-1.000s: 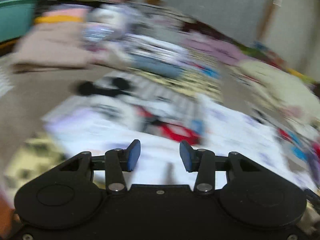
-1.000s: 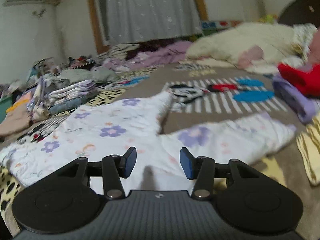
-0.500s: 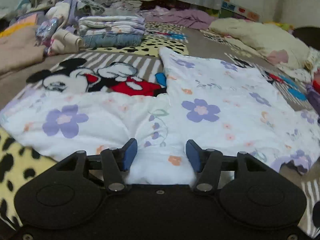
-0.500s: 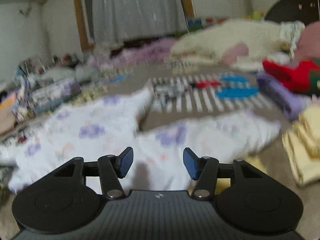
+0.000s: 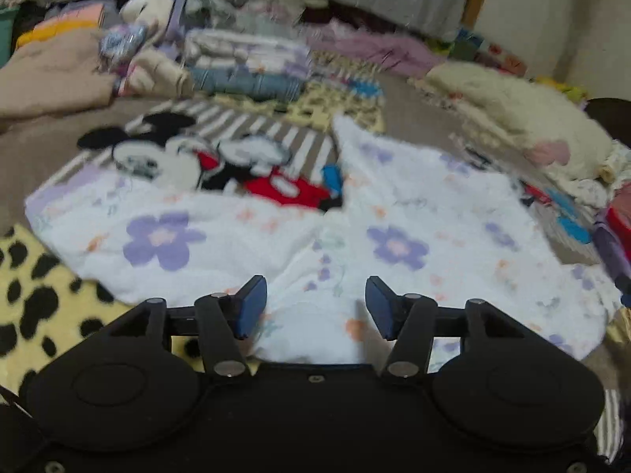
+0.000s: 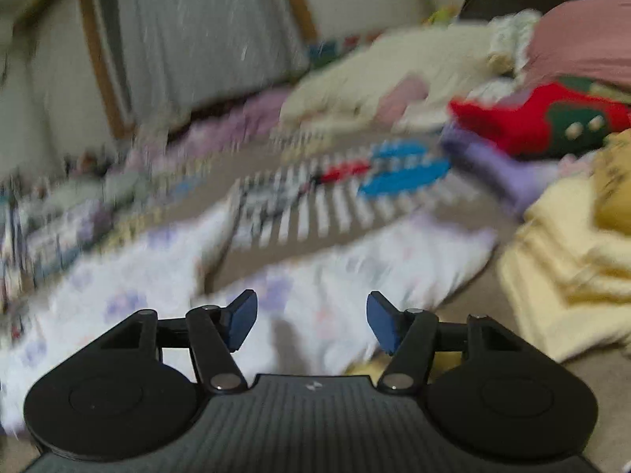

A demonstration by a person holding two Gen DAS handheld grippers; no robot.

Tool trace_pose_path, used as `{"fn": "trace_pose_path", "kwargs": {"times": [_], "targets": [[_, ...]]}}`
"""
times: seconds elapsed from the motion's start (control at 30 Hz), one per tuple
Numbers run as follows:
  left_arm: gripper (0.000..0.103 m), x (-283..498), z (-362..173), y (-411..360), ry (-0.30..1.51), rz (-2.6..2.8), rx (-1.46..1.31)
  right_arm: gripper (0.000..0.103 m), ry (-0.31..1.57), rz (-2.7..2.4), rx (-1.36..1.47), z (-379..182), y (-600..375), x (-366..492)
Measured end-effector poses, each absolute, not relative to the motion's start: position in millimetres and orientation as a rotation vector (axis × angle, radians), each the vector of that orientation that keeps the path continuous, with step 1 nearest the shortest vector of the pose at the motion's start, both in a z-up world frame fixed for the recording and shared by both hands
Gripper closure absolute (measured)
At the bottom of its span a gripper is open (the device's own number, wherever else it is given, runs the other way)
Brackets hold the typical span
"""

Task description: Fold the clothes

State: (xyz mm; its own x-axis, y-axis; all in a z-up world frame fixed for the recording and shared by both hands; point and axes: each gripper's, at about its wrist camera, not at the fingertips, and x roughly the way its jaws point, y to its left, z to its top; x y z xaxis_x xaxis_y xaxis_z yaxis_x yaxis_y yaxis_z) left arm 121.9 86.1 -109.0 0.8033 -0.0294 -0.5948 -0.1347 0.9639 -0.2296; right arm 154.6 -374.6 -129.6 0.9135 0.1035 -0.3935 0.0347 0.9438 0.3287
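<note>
At the far left of the left wrist view a yellow fleece blanket with black spots (image 5: 35, 295) lies under the near edge of the white fleece trousers printed with purple flowers (image 5: 414, 216). The trousers are spread flat on a brown blanket with a cartoon mouse and white stripes (image 5: 189, 149), one leg running out to the left and the other away to the right. Behind the blanket stands a stack of folded striped and blue clothes (image 5: 248, 63), and further right a cream fluffy garment (image 5: 524, 118) lies in a heap. The left gripper (image 5: 311, 305) hangs just above the waist end of the trousers, its blue pads parted about halfway and holding nothing; the cloth shows between them but does not touch them.

The right wrist view is blurred. The same trousers (image 6: 335, 276) fill the left and middle, with a red and green knitted piece (image 6: 552, 122) and a pale yellow folded blanket (image 6: 564, 260) at the right. The right gripper (image 6: 311, 321) hovers over the trousers, its jaws opening, empty.
</note>
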Motion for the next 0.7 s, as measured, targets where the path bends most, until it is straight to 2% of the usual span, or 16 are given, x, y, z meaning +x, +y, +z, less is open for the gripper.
{"fn": "trace_pose_path", "kwargs": {"times": [0.13, 0.17, 0.2, 0.3, 0.4, 0.57, 0.7], "targets": [[0.048, 125, -109, 91, 0.648, 0.07, -0.331, 0.045, 0.408, 0.144, 0.372, -125, -376, 159], [0.048, 125, -111, 94, 0.662, 0.086, -0.349, 0.043, 0.43, 0.177, 0.385, -131, -373, 165], [0.048, 124, -114, 97, 0.677, 0.105, -0.362, 0.034, 0.471, 0.166, 0.371, -137, -370, 168], [0.048, 116, -117, 111, 0.685, 0.156, -0.407, 0.038, 0.583, 0.134, 0.331, -154, -362, 176], [0.048, 103, -111, 133, 0.637, 0.238, -0.495, 0.037, 0.544, 0.108, 0.361, -147, -372, 162], [0.044, 86, -110, 189, 0.561, 0.418, -0.68, 0.035, 0.475, -0.004, 0.566, -147, -418, 144], [0.044, 81, -124, 230, 0.557, 0.502, -0.839, 0.034, 0.502, -0.058, 0.722, -165, -442, 153]]}}
